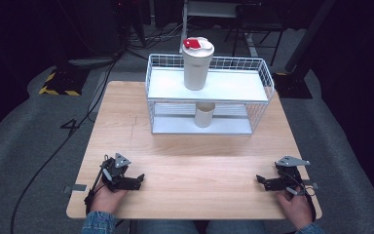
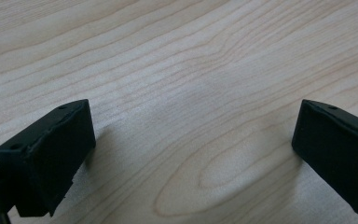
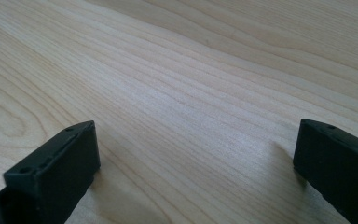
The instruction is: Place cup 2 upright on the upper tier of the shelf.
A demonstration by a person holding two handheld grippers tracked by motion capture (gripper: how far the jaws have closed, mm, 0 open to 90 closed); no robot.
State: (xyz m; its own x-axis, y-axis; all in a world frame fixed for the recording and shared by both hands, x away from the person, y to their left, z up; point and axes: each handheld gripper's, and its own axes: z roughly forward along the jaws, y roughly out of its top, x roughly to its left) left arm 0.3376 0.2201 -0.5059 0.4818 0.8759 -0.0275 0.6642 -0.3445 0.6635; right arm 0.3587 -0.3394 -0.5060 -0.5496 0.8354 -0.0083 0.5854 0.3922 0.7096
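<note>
Wood table (image 1: pixel 195 170): both grippers rest near the front edge, well short of the rack. L gripper (image 1: pixel 137 179) & R gripper (image 1: pixel 261 180) jaws wide, holding nothing, prob. parked. Beyond, rack (image 1: pixel 268 78): tumbler (image 1: pixel 197 64) upright on top shelf, cup (image 1: pixel 204 115) below, within reach.

The high view looks forward and down over the whole tabletop (image 1: pixel 185 161); both gripper views sit close above its wood, looking along their jaws.
</note>
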